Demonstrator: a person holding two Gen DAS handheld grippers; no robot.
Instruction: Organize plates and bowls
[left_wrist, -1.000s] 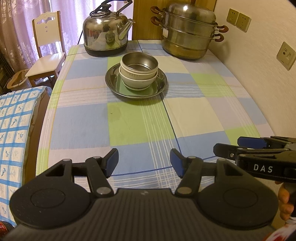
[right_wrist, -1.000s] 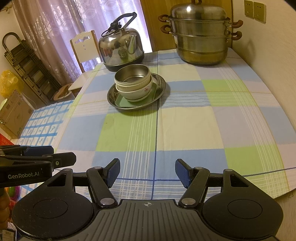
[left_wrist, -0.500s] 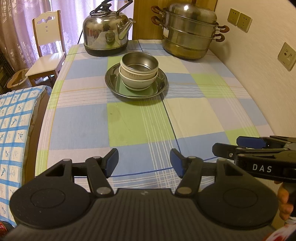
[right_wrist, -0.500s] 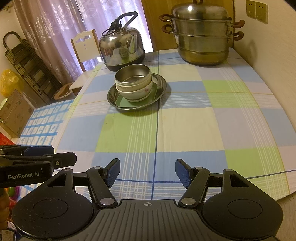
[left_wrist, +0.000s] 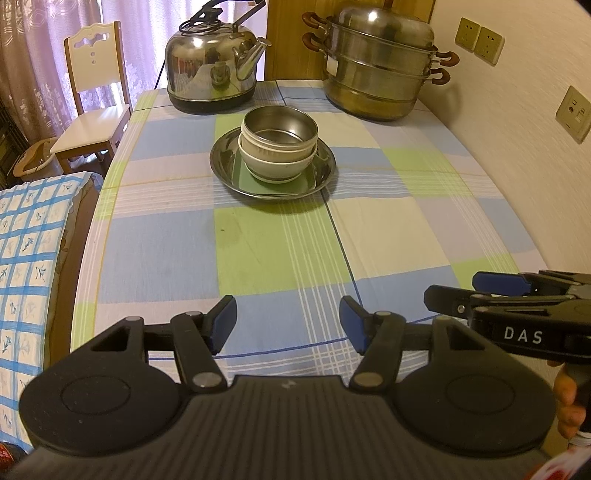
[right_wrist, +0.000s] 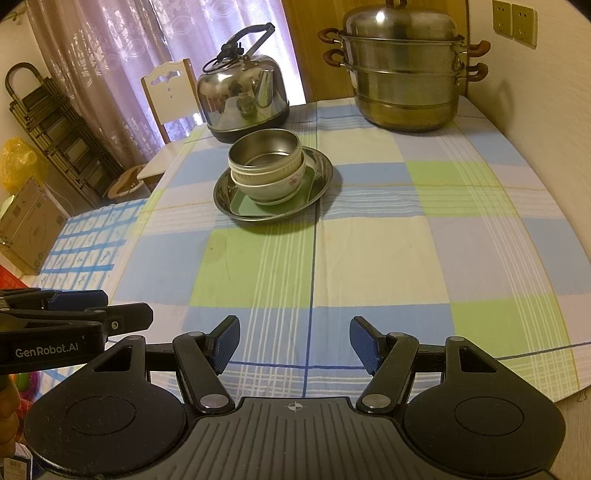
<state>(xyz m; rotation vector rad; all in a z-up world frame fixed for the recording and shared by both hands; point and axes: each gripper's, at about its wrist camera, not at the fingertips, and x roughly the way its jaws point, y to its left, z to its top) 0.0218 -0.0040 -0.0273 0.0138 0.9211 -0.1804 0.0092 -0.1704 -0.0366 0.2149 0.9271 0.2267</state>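
Note:
A round steel plate (left_wrist: 225, 166) (right_wrist: 325, 173) sits mid-table with a green square dish (left_wrist: 251, 182) (right_wrist: 245, 205) in it. On the dish rests a white bowl (left_wrist: 275, 166) (right_wrist: 280, 188), and a steel bowl (left_wrist: 284, 123) (right_wrist: 269, 147) is nested in the stack's top. My left gripper (left_wrist: 288, 323) hangs open over the near table edge, far short of the stack, nothing between its fingers. My right gripper (right_wrist: 293, 341) is open too, empty, beside the left one. Each gripper shows at the other view's edge.
A steel kettle (left_wrist: 210, 70) (right_wrist: 243, 99) stands at the back left and a tiered steamer pot (left_wrist: 376, 70) (right_wrist: 406, 74) at the back right. A wall (left_wrist: 517, 129) runs along the table's right side. A white chair (left_wrist: 92, 110) stands left of the table.

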